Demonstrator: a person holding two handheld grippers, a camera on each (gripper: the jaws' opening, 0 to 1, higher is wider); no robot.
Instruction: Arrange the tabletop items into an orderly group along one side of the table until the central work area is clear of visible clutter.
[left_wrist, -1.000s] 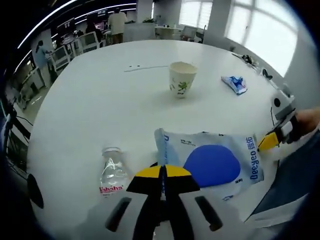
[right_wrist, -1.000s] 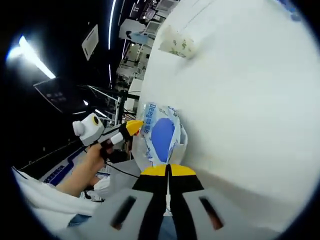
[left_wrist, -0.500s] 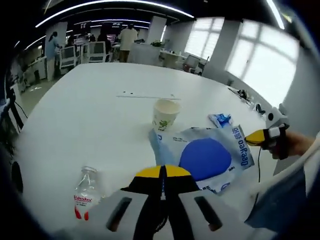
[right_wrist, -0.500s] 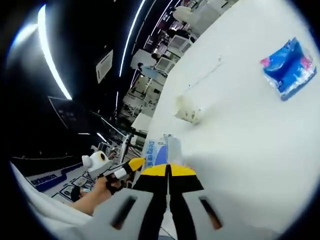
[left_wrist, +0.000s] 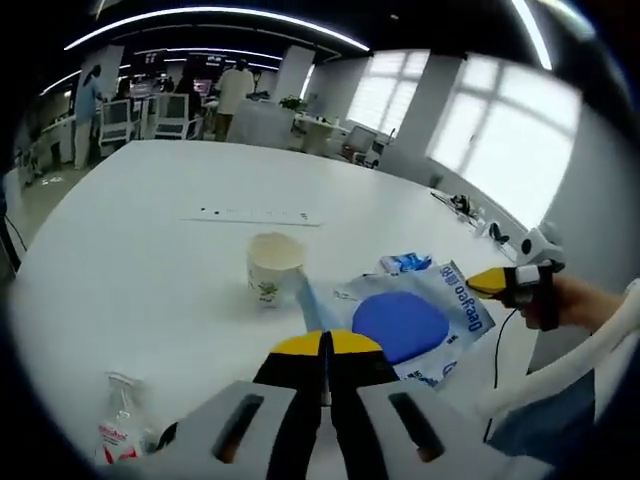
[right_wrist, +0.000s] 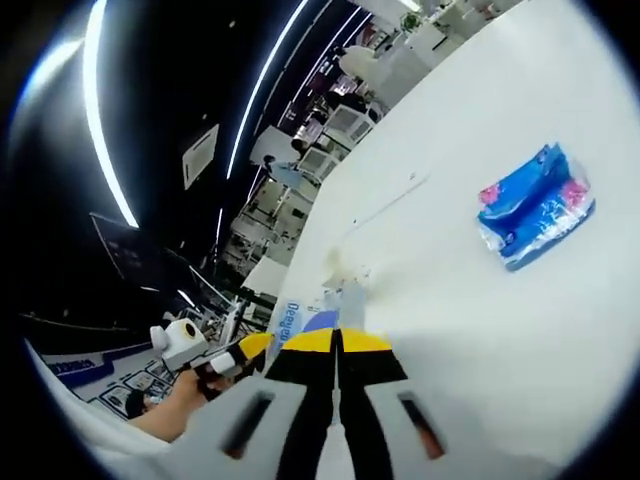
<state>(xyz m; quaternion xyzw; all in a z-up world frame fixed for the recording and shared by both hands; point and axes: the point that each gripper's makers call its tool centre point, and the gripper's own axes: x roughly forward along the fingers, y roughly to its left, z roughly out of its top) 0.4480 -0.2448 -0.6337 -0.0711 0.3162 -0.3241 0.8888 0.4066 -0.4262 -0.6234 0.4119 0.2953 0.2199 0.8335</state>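
- Pinching the near edge of a large pale-blue plastic wipes pack with a round dark-blue lid, the left gripper has its yellow-tipped jaws pressed together on it; the pack spreads ahead and to the right of the tips in the left gripper view.
- At the pack's far right corner, the right gripper comes in with its yellow tip touching the pack, a hand behind it.
- In the right gripper view, the right gripper has its jaws closed on the same pack, whose edge shows just past the tips.
- A white paper cup with a green leaf print stands upright just ahead and left of the left gripper, beside the pack's left edge.
- A small blue tissue packet lies beyond the pack; from the right gripper it sits well ahead and to the right.
- A clear plastic water bottle with a red label lies low to the left of the left gripper.
- Everything rests on a broad white table.
- The left gripper and its hand show to the left in the right gripper view.
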